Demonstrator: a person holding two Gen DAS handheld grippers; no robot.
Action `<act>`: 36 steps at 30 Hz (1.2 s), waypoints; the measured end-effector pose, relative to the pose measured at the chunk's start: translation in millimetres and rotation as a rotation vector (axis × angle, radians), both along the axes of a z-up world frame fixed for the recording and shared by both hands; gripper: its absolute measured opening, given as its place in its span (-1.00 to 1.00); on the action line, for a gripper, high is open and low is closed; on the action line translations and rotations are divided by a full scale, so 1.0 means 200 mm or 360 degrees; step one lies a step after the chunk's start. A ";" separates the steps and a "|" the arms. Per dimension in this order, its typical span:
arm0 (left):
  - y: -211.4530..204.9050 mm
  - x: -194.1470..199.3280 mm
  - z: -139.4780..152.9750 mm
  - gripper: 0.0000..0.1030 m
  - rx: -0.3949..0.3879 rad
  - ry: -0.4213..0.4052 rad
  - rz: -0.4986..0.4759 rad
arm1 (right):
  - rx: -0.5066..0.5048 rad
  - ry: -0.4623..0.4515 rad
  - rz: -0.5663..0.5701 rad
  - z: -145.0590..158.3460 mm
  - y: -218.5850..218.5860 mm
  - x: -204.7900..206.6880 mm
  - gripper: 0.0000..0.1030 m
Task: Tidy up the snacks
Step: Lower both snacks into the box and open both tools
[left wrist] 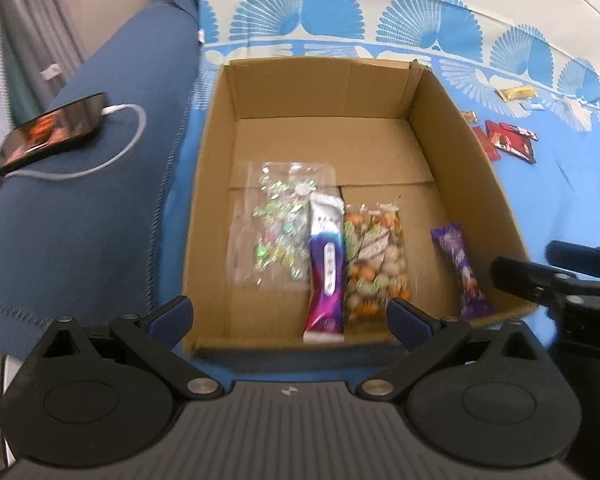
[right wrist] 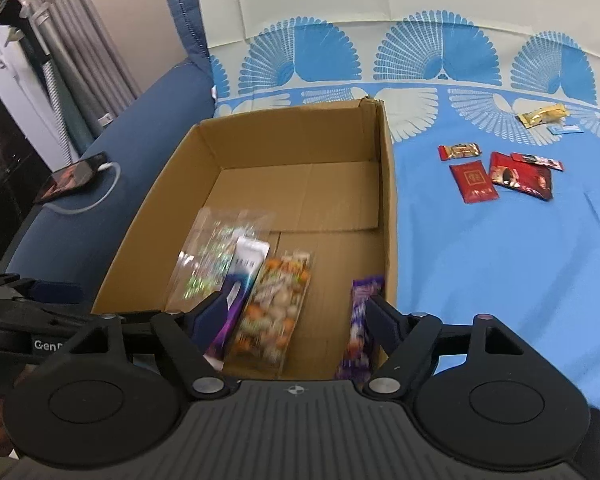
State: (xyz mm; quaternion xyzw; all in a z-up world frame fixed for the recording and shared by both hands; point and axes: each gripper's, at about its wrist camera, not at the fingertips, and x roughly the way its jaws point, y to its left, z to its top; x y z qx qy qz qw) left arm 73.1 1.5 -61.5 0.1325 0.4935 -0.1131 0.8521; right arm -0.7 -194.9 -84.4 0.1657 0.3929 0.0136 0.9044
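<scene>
An open cardboard box (left wrist: 460,152) stands on a blue patterned cloth. On its floor lie a clear bag of candies (left wrist: 280,224), a purple and white pouch (left wrist: 326,272), an orange and white snack pack (left wrist: 376,264) and a purple bar (left wrist: 460,268). My left gripper (left wrist: 290,312) hangs open over the box's near wall, holding nothing. My right gripper (right wrist: 295,308) is open too, above the near right part of the box (right wrist: 386,200), with the purple bar (right wrist: 360,320) below its right finger and untouched. Loose red packets (right wrist: 522,178) and a gold one (right wrist: 542,115) lie on the cloth to the right.
A phone (left wrist: 52,132) on a white charging cable (left wrist: 132,128) rests on the dark blue sofa arm left of the box. A smaller red packet (right wrist: 474,182) and a red and gold sweet (right wrist: 460,151) also lie on the cloth (right wrist: 500,260). Curtains hang at far left.
</scene>
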 end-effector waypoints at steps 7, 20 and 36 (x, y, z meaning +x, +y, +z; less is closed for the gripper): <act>0.02 -0.20 0.09 1.00 0.0006 -0.0075 0.0028 | -0.0042 -0.0111 0.0028 0.12 0.06 -0.21 0.60; 0.03 -0.40 0.27 1.00 -0.0035 -0.0246 0.0016 | -0.0094 -0.0285 0.0043 0.26 0.12 -0.44 0.64; 0.03 -0.46 0.33 1.00 -0.0057 -0.0318 -0.0001 | -0.0095 -0.0334 0.0013 0.29 0.12 -0.51 0.70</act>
